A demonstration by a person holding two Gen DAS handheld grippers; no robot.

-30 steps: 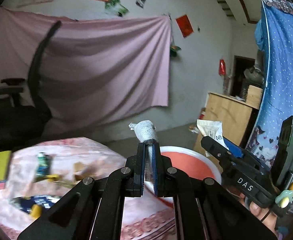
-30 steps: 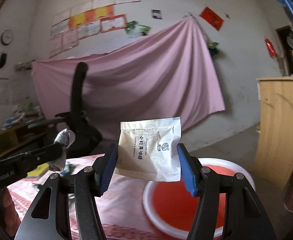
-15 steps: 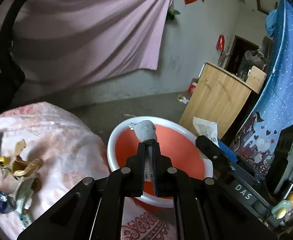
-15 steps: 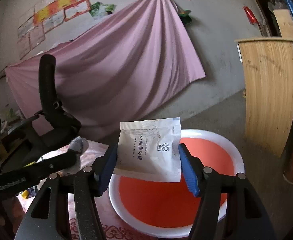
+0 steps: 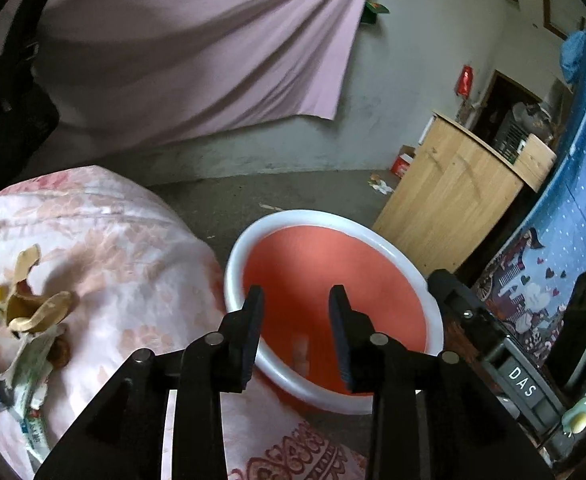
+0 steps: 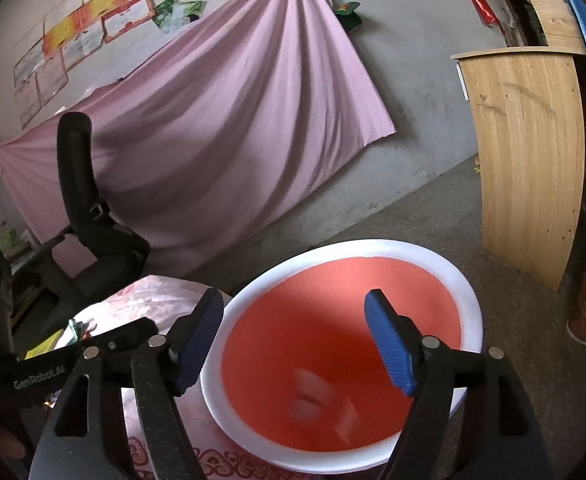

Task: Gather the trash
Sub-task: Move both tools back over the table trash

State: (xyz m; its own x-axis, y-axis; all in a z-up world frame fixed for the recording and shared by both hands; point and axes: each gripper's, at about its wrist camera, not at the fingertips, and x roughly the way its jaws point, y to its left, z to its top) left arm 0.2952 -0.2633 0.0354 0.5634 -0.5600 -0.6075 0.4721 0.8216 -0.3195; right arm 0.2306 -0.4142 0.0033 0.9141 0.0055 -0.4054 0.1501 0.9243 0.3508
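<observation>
A red basin with a white rim (image 5: 317,216) (image 6: 469,300) stands on the floor beside a table under a pink floral cloth (image 5: 125,264). My left gripper (image 5: 296,304) is open and empty above the basin's near side. My right gripper (image 6: 297,316) is open and empty above the basin too. Blurred pale pieces (image 6: 313,396) (image 5: 300,350) show inside the basin; they look like the dropped packet and wad. More trash (image 5: 33,320), torn peels and wrappers, lies on the cloth at the left.
A wooden cabinet (image 5: 453,208) (image 6: 529,152) stands right of the basin. A black office chair (image 6: 89,216) stands behind the table. A pink sheet (image 6: 213,128) hangs on the back wall. A blue patterned cloth (image 5: 565,216) hangs at the far right.
Both grippers have opened over the basin. The white wad has left the left gripper and the white packet has left the right one; both now show blurred inside the basin.
</observation>
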